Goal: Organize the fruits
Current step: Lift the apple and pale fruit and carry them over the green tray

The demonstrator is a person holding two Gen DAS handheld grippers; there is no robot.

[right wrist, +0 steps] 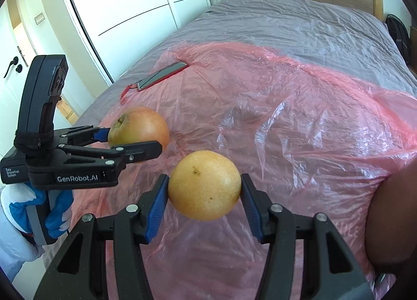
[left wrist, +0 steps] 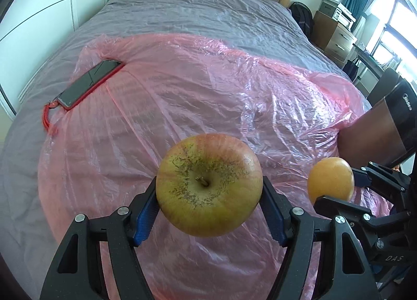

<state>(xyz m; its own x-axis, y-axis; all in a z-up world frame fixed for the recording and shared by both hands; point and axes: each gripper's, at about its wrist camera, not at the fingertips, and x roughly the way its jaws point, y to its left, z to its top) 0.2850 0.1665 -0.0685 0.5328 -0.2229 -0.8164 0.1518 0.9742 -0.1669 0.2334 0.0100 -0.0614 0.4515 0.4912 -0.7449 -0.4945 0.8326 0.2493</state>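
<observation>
Left gripper (left wrist: 209, 204): clenched on an apple (left wrist: 209, 184), blue pads pressed to both flanks, fruit held clear above the pink plastic sheet (left wrist: 182, 86), stem side facing the left wrist camera. Right gripper (right wrist: 204, 197): grasping an orange (right wrist: 204, 185) the same way, above the sheet. Phone (left wrist: 88, 83) in a red case lies on the sheet at ten o'clock from the apple. Left wrist view alone shows the drawer unit (left wrist: 336, 36) and window at two o'clock. Right wrist view alone shows the blue-gloved hand (right wrist: 56, 215) at eight o'clock holding the left gripper, and the door handle (right wrist: 11, 65) at ten o'clock.
</observation>
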